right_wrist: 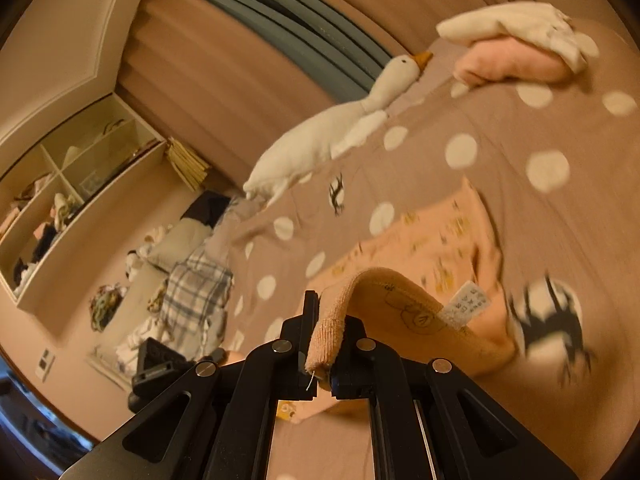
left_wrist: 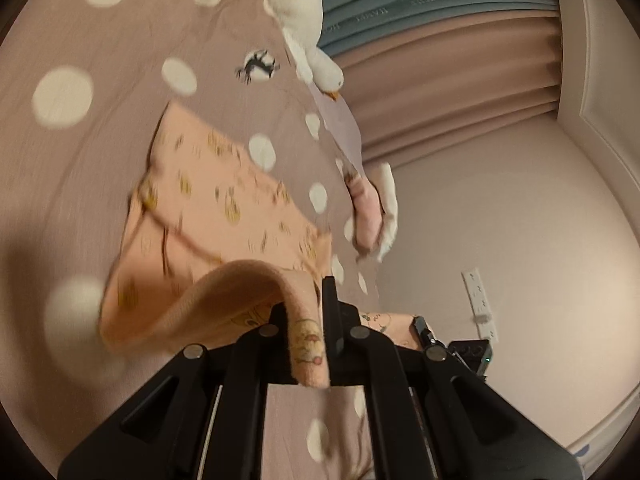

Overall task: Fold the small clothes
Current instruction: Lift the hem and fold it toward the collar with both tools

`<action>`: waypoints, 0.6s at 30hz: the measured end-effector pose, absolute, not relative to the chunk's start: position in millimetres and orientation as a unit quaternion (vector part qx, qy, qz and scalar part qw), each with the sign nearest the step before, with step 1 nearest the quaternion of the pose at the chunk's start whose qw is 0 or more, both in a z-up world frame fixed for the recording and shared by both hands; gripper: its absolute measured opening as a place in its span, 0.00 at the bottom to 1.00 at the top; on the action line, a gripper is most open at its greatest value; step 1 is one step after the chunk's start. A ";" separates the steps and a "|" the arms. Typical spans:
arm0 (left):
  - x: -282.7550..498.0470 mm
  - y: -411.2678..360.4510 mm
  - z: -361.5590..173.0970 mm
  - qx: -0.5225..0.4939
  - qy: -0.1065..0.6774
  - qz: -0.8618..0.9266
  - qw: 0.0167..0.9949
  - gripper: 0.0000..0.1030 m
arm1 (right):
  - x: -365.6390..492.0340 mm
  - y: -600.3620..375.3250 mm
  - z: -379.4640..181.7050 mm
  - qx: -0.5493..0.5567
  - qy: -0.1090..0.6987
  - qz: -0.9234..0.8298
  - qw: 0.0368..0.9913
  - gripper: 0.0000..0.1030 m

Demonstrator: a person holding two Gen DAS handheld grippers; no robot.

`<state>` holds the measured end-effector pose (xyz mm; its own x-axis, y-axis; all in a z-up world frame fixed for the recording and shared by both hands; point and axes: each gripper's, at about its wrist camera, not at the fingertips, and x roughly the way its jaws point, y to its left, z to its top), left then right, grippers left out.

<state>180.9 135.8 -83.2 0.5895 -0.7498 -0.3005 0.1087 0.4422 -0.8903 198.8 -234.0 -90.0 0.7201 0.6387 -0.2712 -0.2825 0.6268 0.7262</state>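
A small peach garment (left_wrist: 216, 208) with yellow prints lies on a mauve bedspread with white dots (left_wrist: 100, 120). My left gripper (left_wrist: 308, 332) is shut on one corner of its near hem and lifts it off the bed. My right gripper (right_wrist: 324, 344) is shut on the other ribbed corner of the peach garment (right_wrist: 436, 248), whose white care label (right_wrist: 466, 304) faces up. The lifted edge curls toward both cameras. The rest of the garment still rests on the bedspread (right_wrist: 520, 128).
A white plush goose (right_wrist: 340, 124) lies at the bed's far edge, also in the left wrist view (left_wrist: 296, 12). A folded white and pink pile (right_wrist: 516, 48) sits on the bed. Curtains (left_wrist: 448, 92), open shelves (right_wrist: 60, 184) and floor clutter (right_wrist: 192, 280) surround the bed.
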 end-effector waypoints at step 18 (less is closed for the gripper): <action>348.6 141.1 -126.9 -0.421 0.396 -0.180 0.796 0.03 | 367.7 -232.3 -142.1 0.354 0.351 0.160 0.852 0.06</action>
<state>348.6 141.1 -126.9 0.6210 -0.6199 -0.4798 -0.0477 0.5811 -0.8125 367.7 -232.3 -142.1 0.7022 0.5209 -0.4855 -0.0233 0.6983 0.7154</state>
